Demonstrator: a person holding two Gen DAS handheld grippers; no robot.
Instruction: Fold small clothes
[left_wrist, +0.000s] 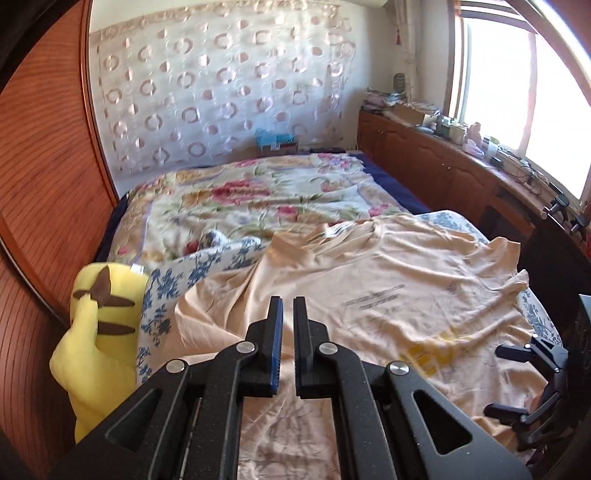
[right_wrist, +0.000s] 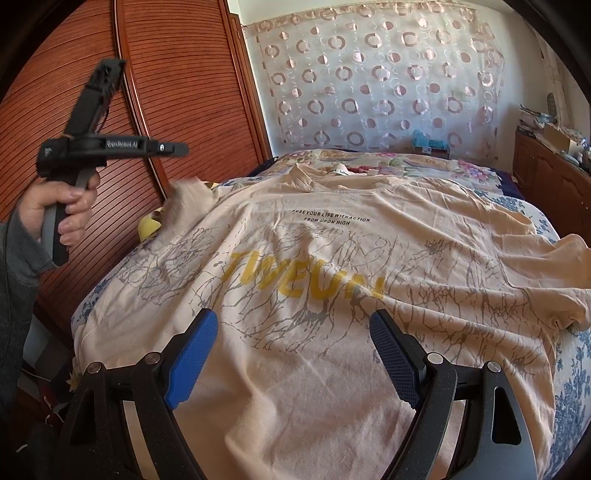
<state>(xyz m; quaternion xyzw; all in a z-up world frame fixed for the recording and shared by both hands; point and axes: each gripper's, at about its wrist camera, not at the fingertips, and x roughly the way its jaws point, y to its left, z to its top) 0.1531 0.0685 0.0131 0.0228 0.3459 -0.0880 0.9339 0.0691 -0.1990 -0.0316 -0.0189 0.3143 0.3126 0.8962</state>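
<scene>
1. My left claw (left_wrist: 288, 306) is pinched together with nothing between the fingers, only a sliver of gap showing, and it hangs above the T-shirt (right_wrist: 314, 295).
2. My right claw (right_wrist: 295, 325) is spread wide, blue pads (right_wrist: 195, 350) well apart, empty, over the shirt's lower front.
3. The peach T-shirt lies spread front-up on the bed (right_wrist: 569, 387), yellow lettering across the chest; the last letters blur, so I can't read the whole word.
4. Its left sleeve (right_wrist: 188, 199) is smeared by motion, so its shape is unclear.
5. From the right wrist, my left hand (right_wrist: 62, 210) grips the handle; that claw's tips run out of focus.
6. A yellow plush toy (left_wrist: 99, 332) sits at the bed's edge, partly cut off by my claw's frame.
7. The shirt's hem is hidden under both claw bodies.
</scene>
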